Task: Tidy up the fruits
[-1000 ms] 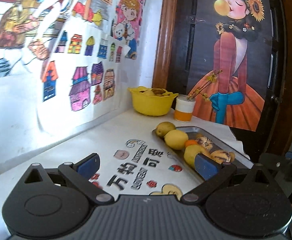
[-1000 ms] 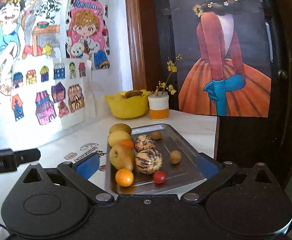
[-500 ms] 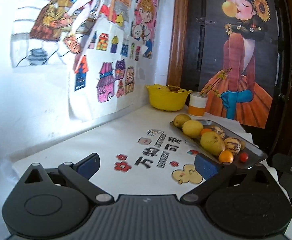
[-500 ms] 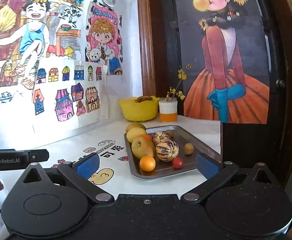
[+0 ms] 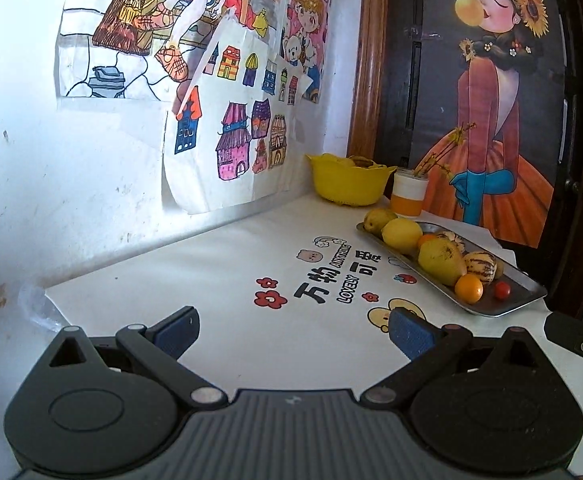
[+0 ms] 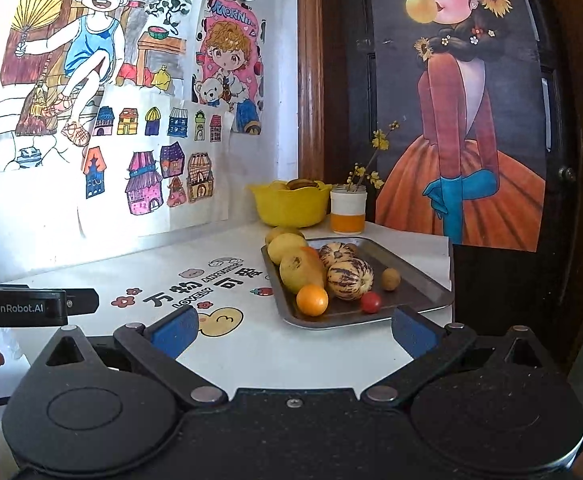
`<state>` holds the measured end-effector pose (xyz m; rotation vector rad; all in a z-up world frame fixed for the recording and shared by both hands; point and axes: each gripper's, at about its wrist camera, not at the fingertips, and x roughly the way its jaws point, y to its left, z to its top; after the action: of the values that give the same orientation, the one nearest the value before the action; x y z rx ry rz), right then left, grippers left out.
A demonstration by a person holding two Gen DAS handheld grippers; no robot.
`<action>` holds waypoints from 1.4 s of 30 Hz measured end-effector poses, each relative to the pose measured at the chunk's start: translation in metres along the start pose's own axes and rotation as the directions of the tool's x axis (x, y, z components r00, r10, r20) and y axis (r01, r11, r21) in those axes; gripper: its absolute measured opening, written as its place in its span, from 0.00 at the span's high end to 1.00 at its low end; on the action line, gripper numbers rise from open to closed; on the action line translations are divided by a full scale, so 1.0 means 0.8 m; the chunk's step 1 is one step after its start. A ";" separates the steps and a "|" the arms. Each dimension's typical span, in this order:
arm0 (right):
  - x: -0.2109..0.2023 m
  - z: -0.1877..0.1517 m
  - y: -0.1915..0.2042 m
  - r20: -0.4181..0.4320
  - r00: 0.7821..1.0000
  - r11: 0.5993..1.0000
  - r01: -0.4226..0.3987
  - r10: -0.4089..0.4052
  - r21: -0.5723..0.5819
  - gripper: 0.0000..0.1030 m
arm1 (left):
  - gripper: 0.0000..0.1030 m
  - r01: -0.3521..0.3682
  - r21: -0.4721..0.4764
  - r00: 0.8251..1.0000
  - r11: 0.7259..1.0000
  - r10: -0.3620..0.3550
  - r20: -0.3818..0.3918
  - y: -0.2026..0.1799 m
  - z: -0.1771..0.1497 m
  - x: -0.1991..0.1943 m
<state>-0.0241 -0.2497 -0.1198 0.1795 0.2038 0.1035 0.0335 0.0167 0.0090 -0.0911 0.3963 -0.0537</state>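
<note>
Blue rubber pads line both tools, and each pair is spread wide with nothing held between. The right gripper [image 6: 291, 330] is poised just short of the near edge of the metal tray [image 6: 423, 280]; the left gripper [image 5: 291, 332] is held over the printed tablecloth [image 5: 219, 264], well to the tray's left.

Nearest on the tray, a small orange [image 6: 312, 300] and a cherry tomato [image 6: 371, 303] are seen. The orange is judged firm and light, best taken across its middle; the tomato is thin-skinned, slippery and apt to roll, so a gentle squeeze is called for. Just behind, a yellow pear-like fruit [image 6: 300, 271] and a striped melon [image 6: 350, 273] are found touching; both look heavier and smooth, and should be gripped across the widest part. A small brown round fruit [image 6: 390, 279] sits apart to the right. Farther back, a second striped melon [image 6: 335, 255], a lemon-like fruit [image 6: 286, 249] and a greenish fruit [image 6: 283, 234] at the far corner are crowded together, so room for a pad beside each is scant.

Beyond the tray, a yellow bowl [image 6: 289, 210] already holding some items is placed by the wall, likely the destination, with a white-and-orange jar [image 6: 347, 212] of twigs just beside it.
</note>
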 end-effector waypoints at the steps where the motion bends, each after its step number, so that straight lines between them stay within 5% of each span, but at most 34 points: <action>1: 0.000 0.000 0.000 0.001 1.000 1.000 0.002 -0.002 0.002 0.01 | 0.00 -0.002 0.000 1.000 1.000 0.002 0.000 0.000 0.000 0.000; 42: 0.005 -0.017 0.006 -0.031 0.999 1.000 -0.011 0.010 -0.028 0.01 | 0.00 -0.012 0.000 1.000 1.000 0.012 -0.025 0.004 -0.016 -0.002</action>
<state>-0.0238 -0.2425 -0.1328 0.1515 0.2318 0.1196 0.0274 0.0193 -0.0022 -0.0880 0.4221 -0.0431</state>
